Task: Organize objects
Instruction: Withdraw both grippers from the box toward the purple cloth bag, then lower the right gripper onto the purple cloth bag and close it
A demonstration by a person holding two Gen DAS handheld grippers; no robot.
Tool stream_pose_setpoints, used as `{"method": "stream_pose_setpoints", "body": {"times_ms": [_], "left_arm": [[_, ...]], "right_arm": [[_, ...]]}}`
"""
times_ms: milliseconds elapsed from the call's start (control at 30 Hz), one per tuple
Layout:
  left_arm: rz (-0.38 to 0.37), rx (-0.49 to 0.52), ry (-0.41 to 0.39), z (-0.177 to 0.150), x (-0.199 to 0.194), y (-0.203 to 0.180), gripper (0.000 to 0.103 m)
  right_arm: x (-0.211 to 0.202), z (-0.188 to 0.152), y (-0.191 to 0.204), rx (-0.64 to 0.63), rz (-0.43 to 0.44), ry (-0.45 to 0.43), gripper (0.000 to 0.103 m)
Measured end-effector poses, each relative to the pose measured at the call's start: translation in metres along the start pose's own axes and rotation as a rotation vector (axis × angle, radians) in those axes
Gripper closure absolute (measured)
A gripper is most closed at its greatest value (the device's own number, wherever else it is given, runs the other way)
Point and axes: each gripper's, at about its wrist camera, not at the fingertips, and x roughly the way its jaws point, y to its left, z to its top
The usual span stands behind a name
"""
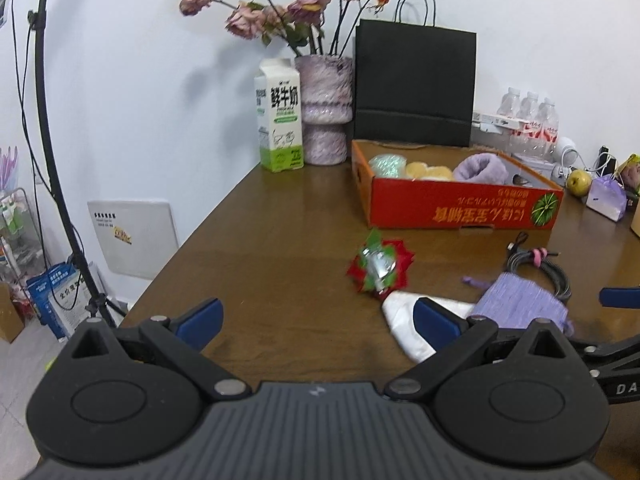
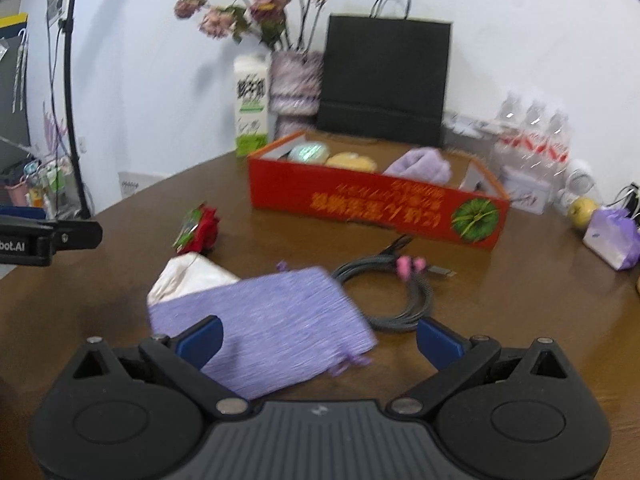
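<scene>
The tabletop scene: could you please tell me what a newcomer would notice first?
Probably the red cardboard tray at the back of the brown table, with a lilac towel inside. Behind it stand a black paper bag and a vase of wilted roses. Up front, a lilac pouch lies between the right tongs.

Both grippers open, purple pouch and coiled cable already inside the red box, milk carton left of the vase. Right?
Not quite. The purple pouch and coiled cable lie on the table in front of the red box, as the right wrist view shows. Both the left gripper and right gripper are open; the milk carton is left of the vase.
</scene>
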Motion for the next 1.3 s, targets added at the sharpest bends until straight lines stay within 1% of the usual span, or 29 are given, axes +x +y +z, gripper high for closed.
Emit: {"method": "stream_pose_setpoints", "body": {"times_ms": [300, 467, 733, 833, 1000, 1067, 1133, 1200, 1233, 1267, 1300], "left_arm": [[-0.017, -0.048, 0.024, -0.014, 0.003, 0.028, 0.000], [-0.034, -0.063, 0.028, -0.018, 0.004, 0.037, 0.000], [-0.057, -0.082, 0.025, -0.023, 0.000, 0.044, 0.000], [-0.056, -0.087, 0.027, -0.023, 0.000, 0.046, 0.000], [-0.042, -0.095, 0.039, -0.025, 0.000, 0.047, 0.000], [-0.040, -0.096, 0.045, -0.025, 0.000, 0.046, 0.000], [-0.040, -0.091, 0.047, -0.025, 0.000, 0.043, 0.000], [-0.040, -0.083, 0.046, -0.025, -0.001, 0.040, 0.000], [-0.040, -0.079, 0.046, -0.025, -0.002, 0.037, 0.000], [-0.039, -0.075, 0.045, -0.025, -0.003, 0.036, 0.000], [-0.038, -0.072, 0.045, -0.024, -0.004, 0.034, 0.000]], "right_arm": [[0.026, 0.009, 0.035, 0.002, 0.052, 0.064, 0.000], [0.044, 0.006, 0.038, 0.021, 0.039, 0.128, 0.000], [0.041, -0.001, 0.031, 0.030, 0.066, 0.089, 0.000], [0.039, -0.001, 0.029, 0.031, 0.062, 0.081, 0.007], [0.030, -0.006, 0.020, 0.030, 0.058, 0.060, 0.030], [0.027, -0.007, 0.018, 0.022, 0.060, 0.056, 0.036], [0.024, -0.008, 0.020, 0.000, 0.073, 0.049, 0.047], [0.020, -0.009, 0.024, -0.024, 0.101, 0.040, 0.073], [0.019, -0.010, 0.026, -0.036, 0.115, 0.037, 0.080], [0.018, -0.010, 0.028, -0.045, 0.122, 0.034, 0.092], [0.017, -0.011, 0.028, -0.043, 0.125, 0.034, 0.099]]}}
